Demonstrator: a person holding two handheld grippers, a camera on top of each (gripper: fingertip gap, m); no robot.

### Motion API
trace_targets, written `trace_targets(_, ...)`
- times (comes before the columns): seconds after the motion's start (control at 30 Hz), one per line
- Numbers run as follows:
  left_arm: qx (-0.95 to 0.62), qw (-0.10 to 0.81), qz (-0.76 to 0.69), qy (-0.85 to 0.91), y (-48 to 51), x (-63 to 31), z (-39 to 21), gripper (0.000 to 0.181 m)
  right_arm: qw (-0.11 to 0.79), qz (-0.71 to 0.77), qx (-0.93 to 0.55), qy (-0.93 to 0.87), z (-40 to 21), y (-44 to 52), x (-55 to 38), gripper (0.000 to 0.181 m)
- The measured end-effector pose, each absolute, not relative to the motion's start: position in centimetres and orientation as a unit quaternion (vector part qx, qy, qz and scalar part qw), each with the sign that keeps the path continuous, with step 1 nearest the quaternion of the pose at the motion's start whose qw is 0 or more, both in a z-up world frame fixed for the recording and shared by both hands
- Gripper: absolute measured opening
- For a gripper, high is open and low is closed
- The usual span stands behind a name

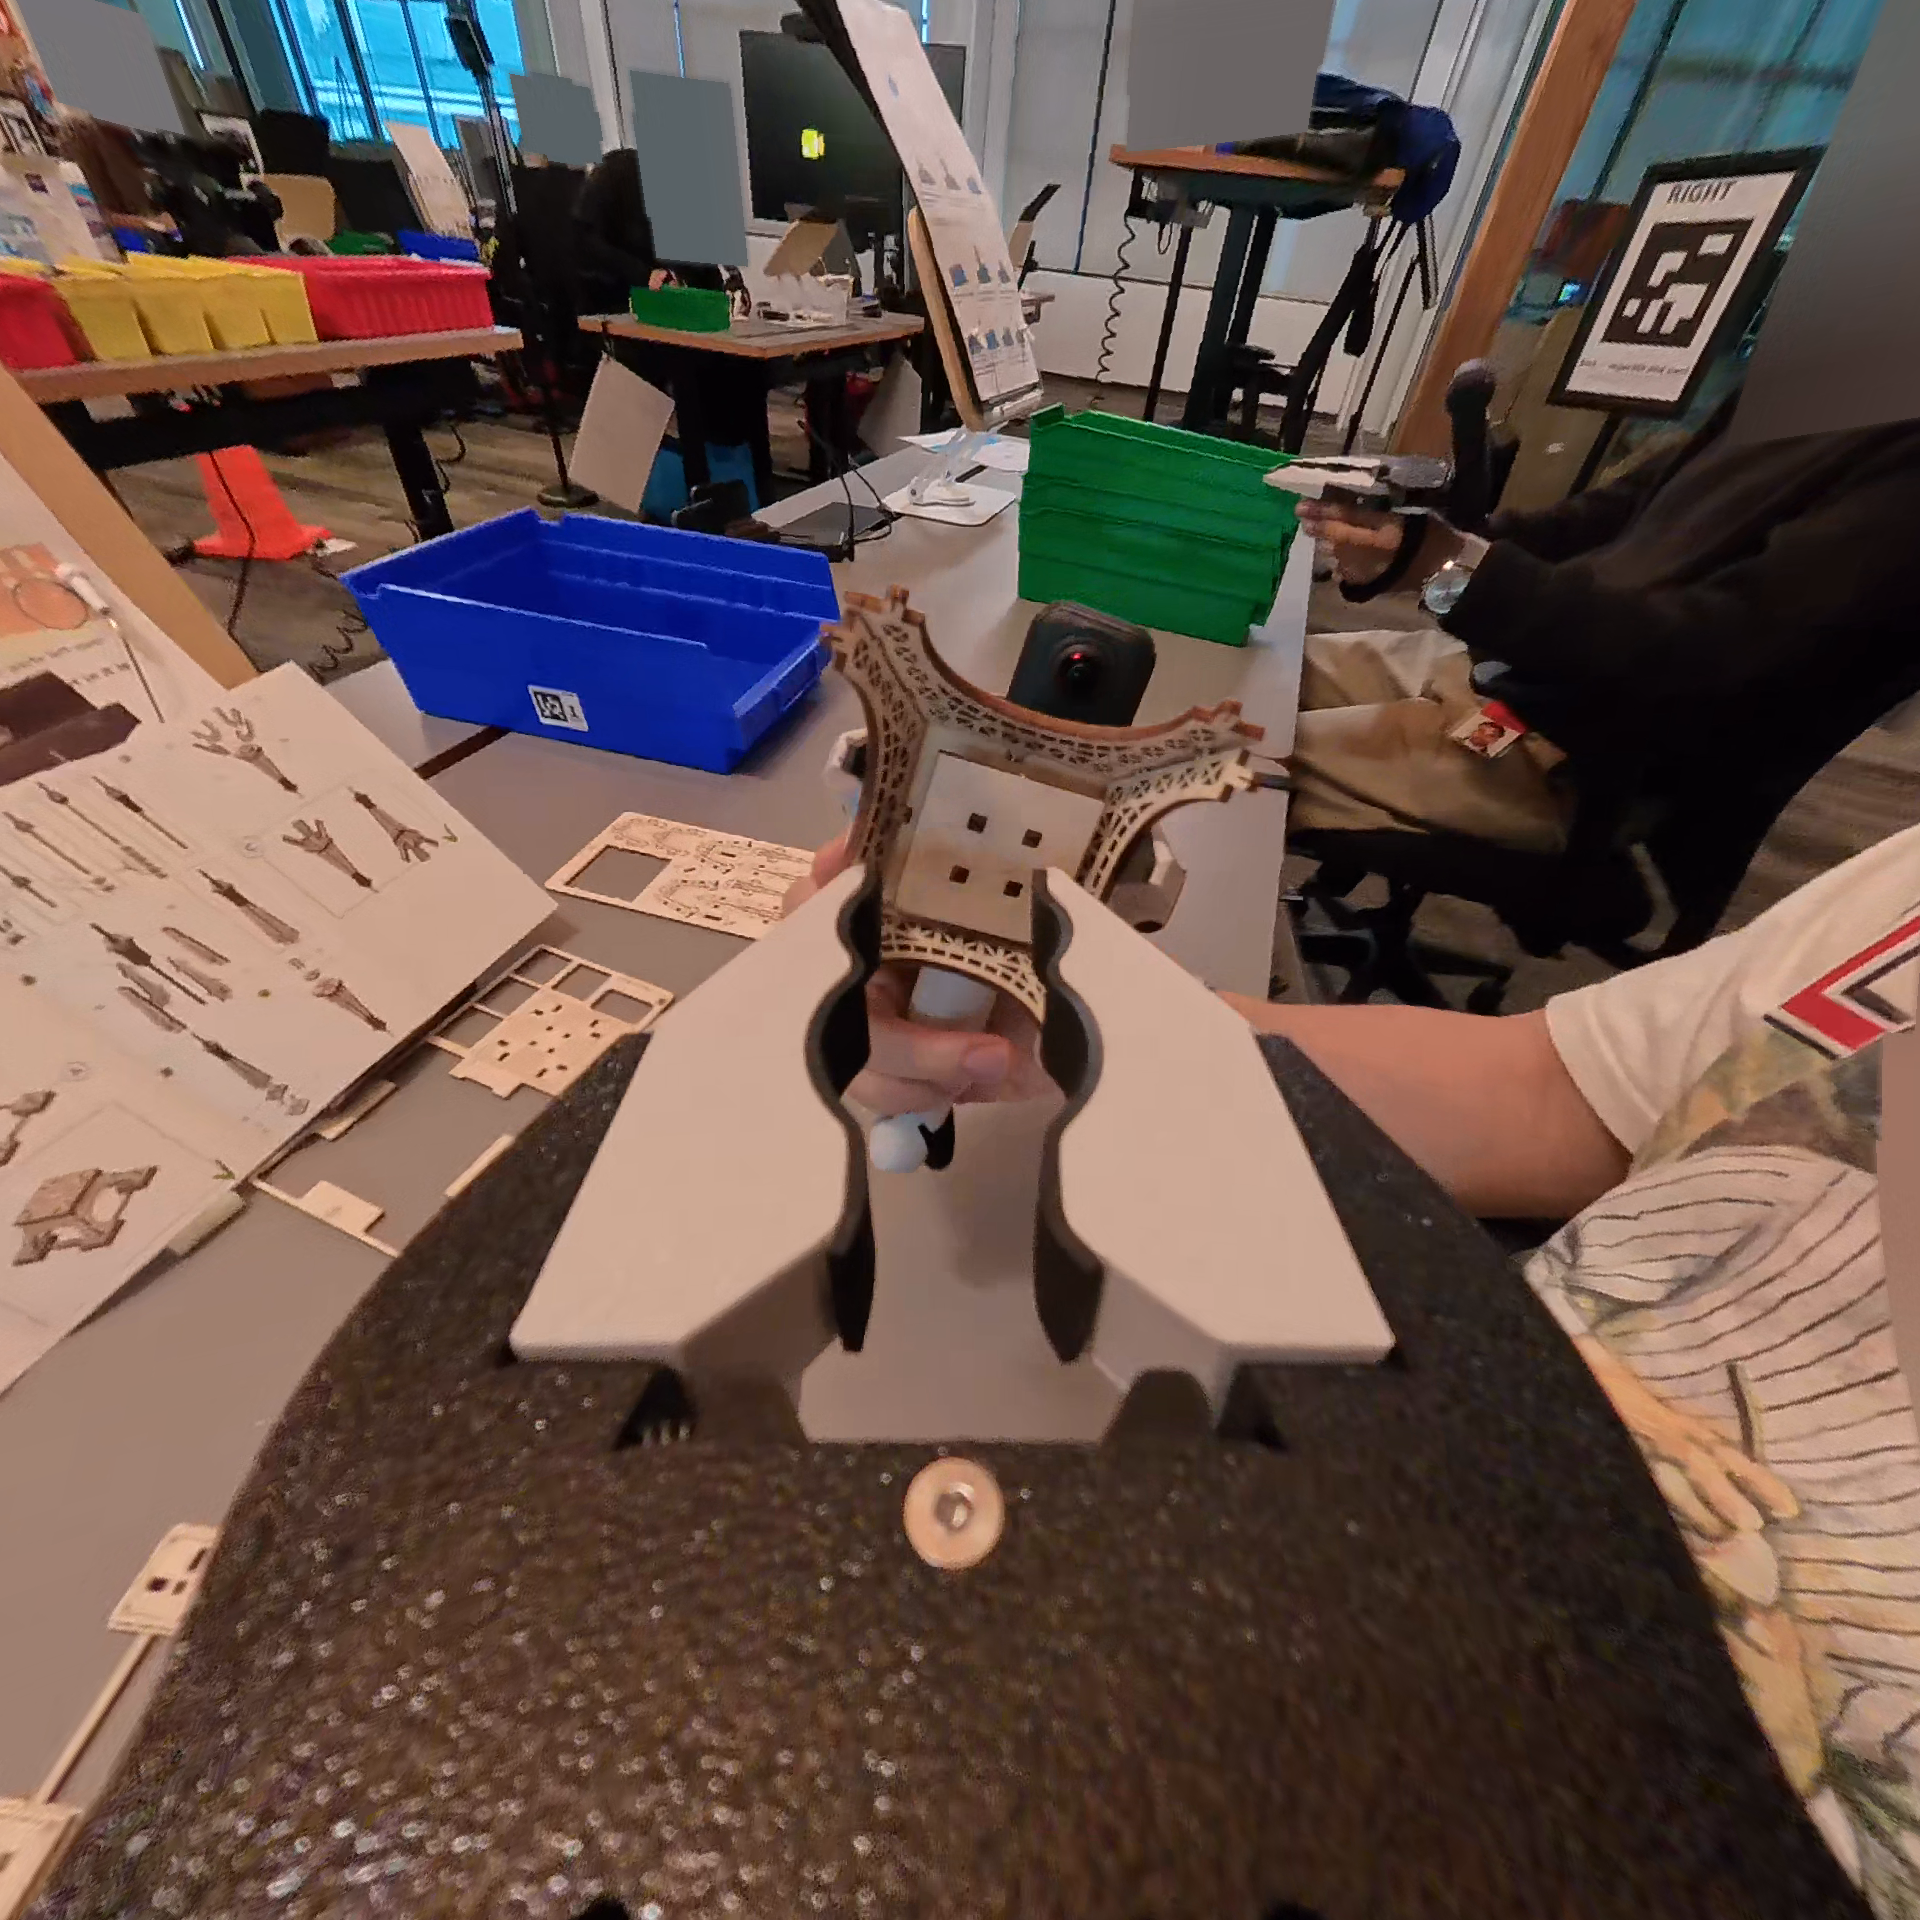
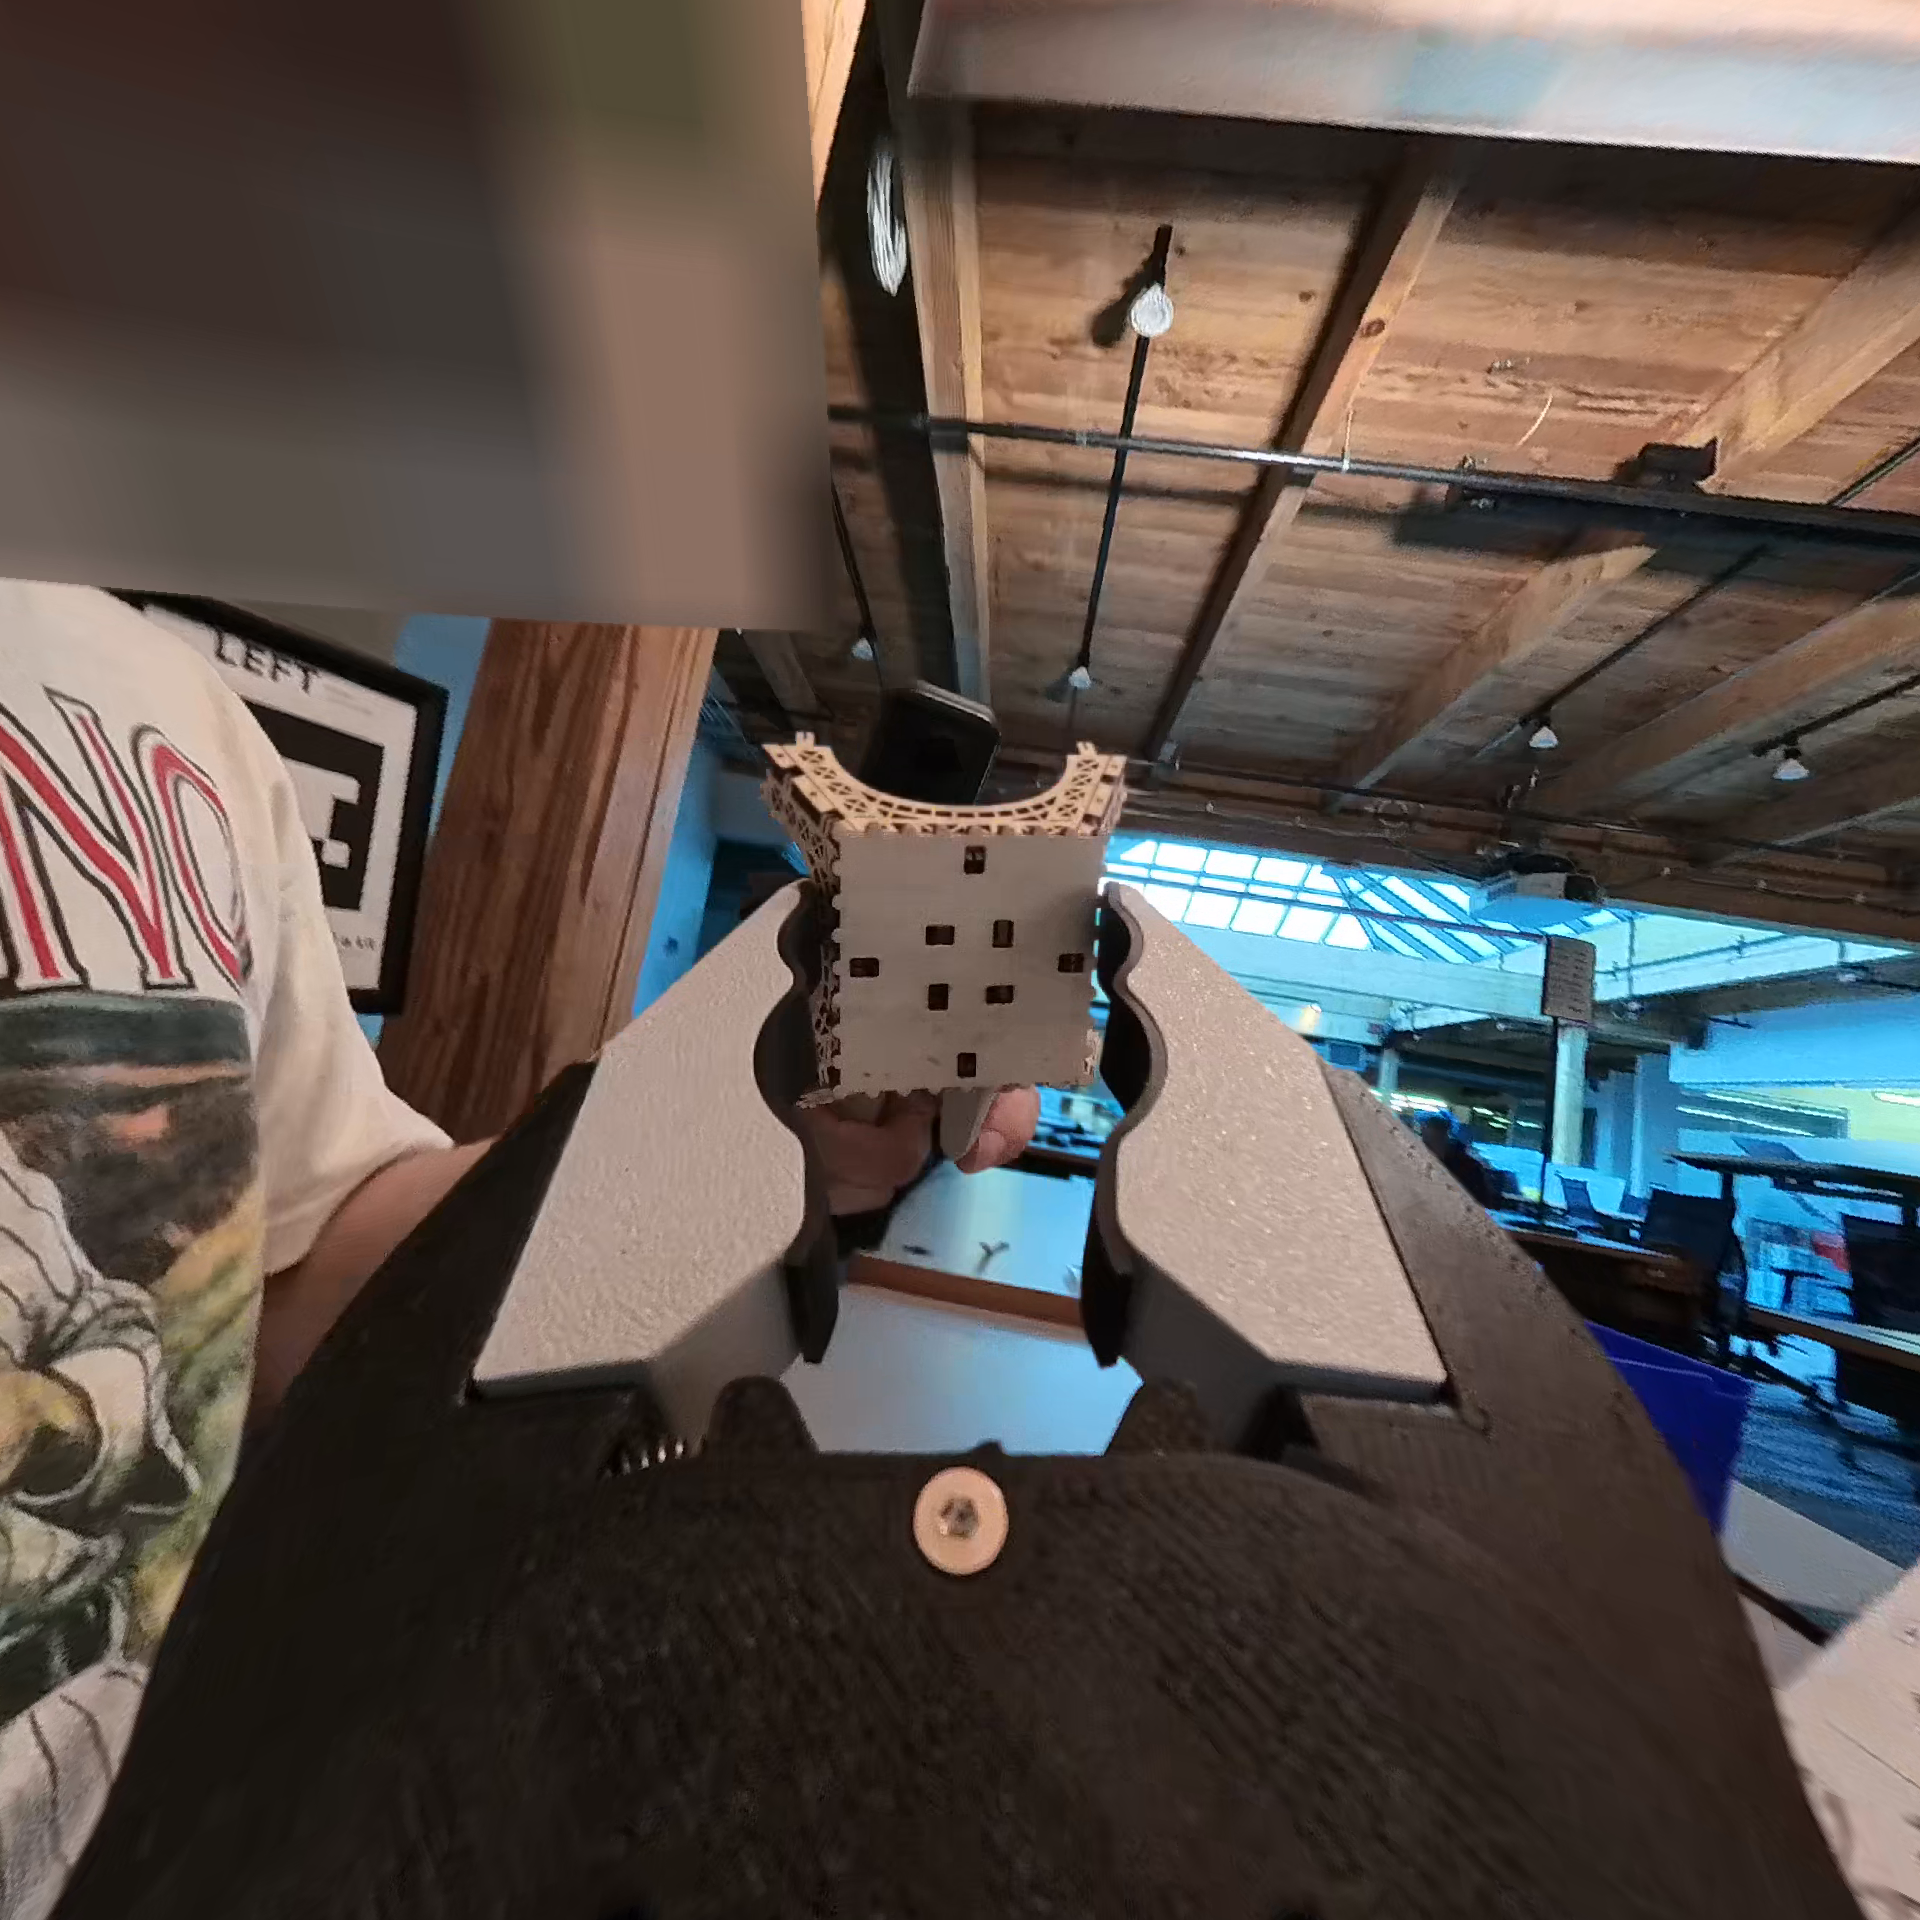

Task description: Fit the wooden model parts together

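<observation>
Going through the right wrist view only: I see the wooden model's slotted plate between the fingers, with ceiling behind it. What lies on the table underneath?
Observer: An open instruction sheet lies at the left of the grey table, with punched-out wooden part sheets beside it.
Operator: Any bins?
Observer: A blue bin and a stack of green bins stand beyond the wooden tower base.
Operator: Where is the other gripper?
Observer: The left hand-held gripper has its fingertips either side of the base's lower arch. I cannot tell if it clamps.
</observation>
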State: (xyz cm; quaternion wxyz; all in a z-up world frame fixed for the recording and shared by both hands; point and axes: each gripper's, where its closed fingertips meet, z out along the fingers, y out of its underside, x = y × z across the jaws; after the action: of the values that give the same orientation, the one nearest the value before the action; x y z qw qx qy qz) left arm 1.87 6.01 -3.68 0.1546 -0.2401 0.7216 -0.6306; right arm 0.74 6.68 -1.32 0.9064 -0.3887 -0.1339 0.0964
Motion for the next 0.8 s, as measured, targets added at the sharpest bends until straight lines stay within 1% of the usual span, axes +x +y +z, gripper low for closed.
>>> trace_targets(0.13, -0.221, 0.210, -0.609, 0.732, 5.6, 1.8, -3.1, 0.026, 0.915, 0.122, -0.364, -0.129, -1.1, 6.2, 0.8, 0.052)
trace_targets(0.43, -0.161, 0.302, -0.542, 0.768, 4.8, 0.1, -2.6, 0.021, 0.915, 0.084, -0.357, -0.170, -0.6, 5.3, -0.2, 0.051)
trace_targets(0.57, -0.153, 0.317, -0.520, 0.778, 4.5, 0.0, -3.0, 0.025, 0.913, 0.076, -0.355, -0.187, -0.4, 5.1, -1.0, 0.052)
trace_targets(0.8, -0.141, 0.320, -0.527, 0.775, 4.4, -0.2, -2.8, 0.027, 0.913, 0.081, -0.350, -0.191, -0.2, 5.0, -1.3, 0.052)
